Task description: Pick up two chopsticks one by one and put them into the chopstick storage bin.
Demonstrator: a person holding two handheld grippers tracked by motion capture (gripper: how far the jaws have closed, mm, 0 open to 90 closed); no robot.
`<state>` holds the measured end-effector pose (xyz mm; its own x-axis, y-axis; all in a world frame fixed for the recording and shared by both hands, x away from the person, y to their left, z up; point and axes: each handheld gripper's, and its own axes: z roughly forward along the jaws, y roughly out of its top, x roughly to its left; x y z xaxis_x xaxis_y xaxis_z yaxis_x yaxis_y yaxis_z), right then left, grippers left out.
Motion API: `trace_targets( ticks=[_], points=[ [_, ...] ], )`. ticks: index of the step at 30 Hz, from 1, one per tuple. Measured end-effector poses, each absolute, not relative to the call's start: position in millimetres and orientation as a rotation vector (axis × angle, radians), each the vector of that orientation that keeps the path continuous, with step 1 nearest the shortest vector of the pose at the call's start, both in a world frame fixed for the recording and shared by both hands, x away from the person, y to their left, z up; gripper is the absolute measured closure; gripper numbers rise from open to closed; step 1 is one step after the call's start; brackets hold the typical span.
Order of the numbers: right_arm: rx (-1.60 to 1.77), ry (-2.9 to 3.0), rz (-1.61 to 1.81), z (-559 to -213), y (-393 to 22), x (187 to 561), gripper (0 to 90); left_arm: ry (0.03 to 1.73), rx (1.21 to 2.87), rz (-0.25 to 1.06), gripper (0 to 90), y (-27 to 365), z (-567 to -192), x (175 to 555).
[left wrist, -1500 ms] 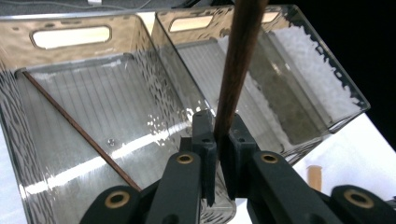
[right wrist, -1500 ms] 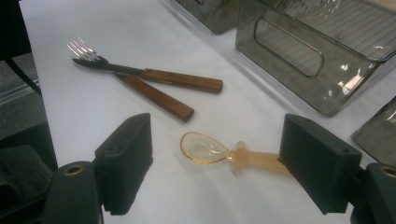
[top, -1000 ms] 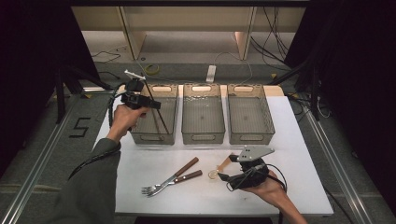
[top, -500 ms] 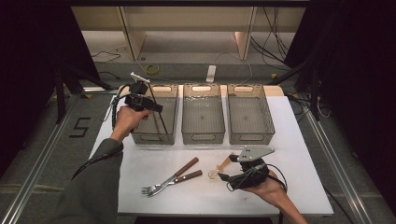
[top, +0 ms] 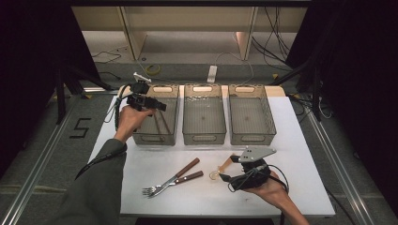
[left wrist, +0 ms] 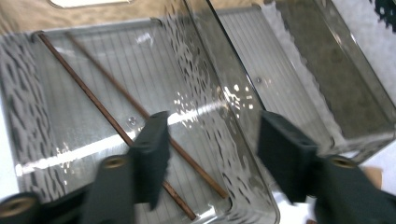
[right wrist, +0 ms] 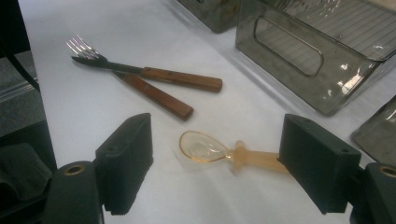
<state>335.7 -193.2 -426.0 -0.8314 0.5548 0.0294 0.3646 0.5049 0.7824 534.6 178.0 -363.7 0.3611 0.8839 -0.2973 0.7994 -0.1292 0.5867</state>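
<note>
My left gripper hovers over the left smoky plastic bin. Its jaws have just been opening and stand open with nothing gripped. Two thin brown chopsticks lie slanted on that bin's ribbed floor, below the jaws. At the front right, my right gripper rests low on the white table, open. A small translucent amber spoon lies flat between its jaws, and the handle runs up to the right-hand jaw. The same spoon shows in the high view.
Two forks with wooden handles lie crossed on the table left of the spoon; the right gripper view has the forks beyond its jaws. The middle bin and right bin stand in a row beside the left one.
The left gripper's jaws went from shut to open, and the chopsticks that slanted up from the bin to the gripper now lie in it. The right gripper has stayed put.
</note>
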Motion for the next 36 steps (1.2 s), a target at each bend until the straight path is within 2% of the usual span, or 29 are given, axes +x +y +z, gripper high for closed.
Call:
trace_targets(
  ticks=[5, 14, 23, 36],
  points=[
    [0.788, 2.519, 1.232, -426, -193, 336, 26.3, 1.429, 1.925, 0.173, 29.9, 176, -356, 530],
    [0.828, 2.502, 1.216, -426, -198, 340, 26.4, 1.302, 1.858, 0.166, 22.7, 172, -347, 496],
    [0.833, 2.493, 1.207, -425, -203, 345, 26.4, 1.177, 1.785, 0.176, 19.9, 169, -349, 452],
    [0.701, 2.644, 1.073, -423, -204, 374, 24.0, 1.087, 1.821, 0.185, 17.0, 166, -375, 412]
  ],
)
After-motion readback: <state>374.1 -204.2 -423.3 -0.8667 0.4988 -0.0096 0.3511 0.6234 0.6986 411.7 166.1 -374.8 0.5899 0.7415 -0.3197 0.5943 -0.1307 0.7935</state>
